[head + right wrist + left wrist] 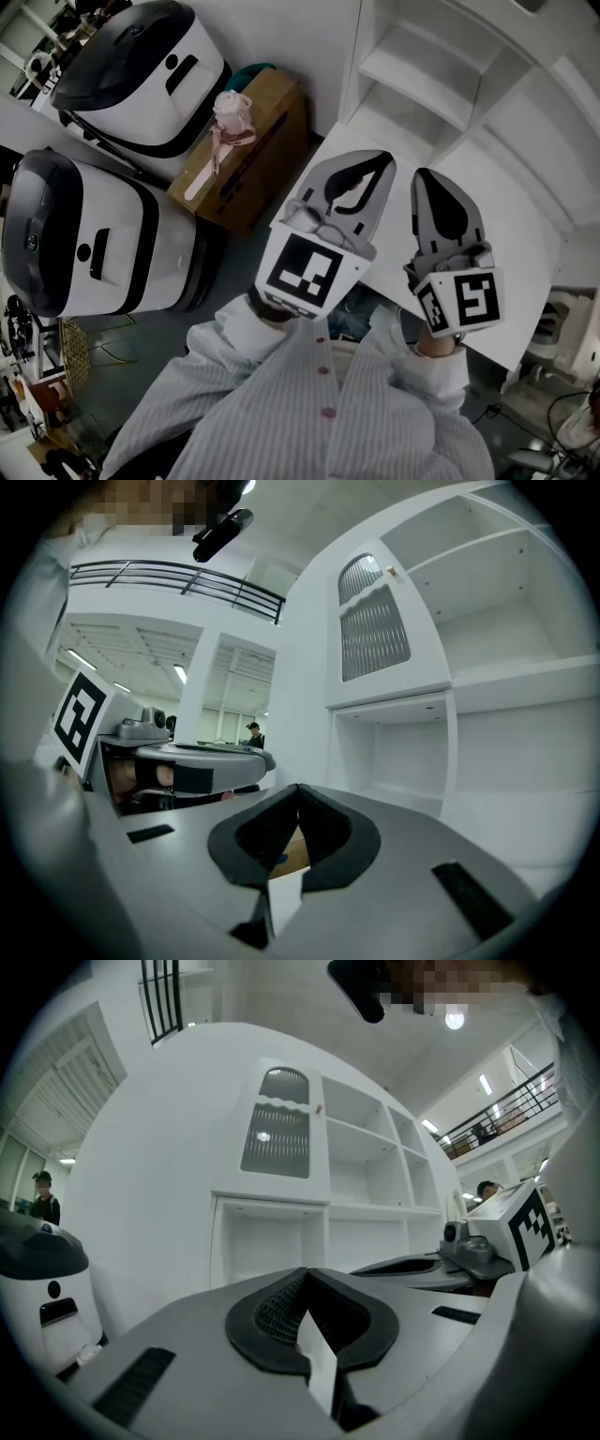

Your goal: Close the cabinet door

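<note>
on cabinet, ribbed door, gripper views only

Lab-like open hall: mezzanine railing, ceiling strip lights, bulky white machines, cardboard box.

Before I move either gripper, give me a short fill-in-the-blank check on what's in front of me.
1. The left gripper has its jaws ____, with nothing between them.
2. The arched ribbed-glass door of the white shelved cabinet sits directly ____ an open compartment.
3. On the brown cardboard box lies a small object coloured ____.
4. Beside that box stand ____ white-and-black domed machines.

Missing words: shut; above; pink; two.
</note>
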Demonstrator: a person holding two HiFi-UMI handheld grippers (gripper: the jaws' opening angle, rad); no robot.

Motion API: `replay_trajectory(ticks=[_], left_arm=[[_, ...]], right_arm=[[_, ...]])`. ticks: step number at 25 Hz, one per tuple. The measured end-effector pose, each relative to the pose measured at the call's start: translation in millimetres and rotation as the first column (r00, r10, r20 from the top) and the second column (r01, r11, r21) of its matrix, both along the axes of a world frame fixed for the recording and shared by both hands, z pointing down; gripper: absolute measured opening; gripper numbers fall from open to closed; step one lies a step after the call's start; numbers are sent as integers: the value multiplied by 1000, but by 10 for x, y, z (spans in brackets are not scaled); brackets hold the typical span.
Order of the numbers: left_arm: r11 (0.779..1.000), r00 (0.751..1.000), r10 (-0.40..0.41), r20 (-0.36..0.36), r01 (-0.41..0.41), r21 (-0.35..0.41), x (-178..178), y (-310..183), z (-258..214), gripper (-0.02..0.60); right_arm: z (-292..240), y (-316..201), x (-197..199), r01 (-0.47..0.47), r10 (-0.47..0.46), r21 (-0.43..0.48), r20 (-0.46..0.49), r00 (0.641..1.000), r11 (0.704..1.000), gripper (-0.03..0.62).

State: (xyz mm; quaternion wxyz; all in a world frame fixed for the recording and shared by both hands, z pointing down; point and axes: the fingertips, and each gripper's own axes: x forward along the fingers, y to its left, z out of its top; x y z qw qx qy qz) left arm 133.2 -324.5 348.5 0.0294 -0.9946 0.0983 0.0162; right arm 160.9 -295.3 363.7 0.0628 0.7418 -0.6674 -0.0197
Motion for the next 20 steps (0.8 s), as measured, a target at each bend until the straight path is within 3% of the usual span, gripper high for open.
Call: replay_trajectory(ticks=[12,20], left_arm=[[1000,999,-25,23,25,-1,14,-139,54,9],[998,997,34,69,-37,43,184,-105,93,9]], right_arm=[[27,-121,41,8,-8,-5,0,1000,1000,12],[30,-156,115,7,-7,-7,-5,1000,1000,12]])
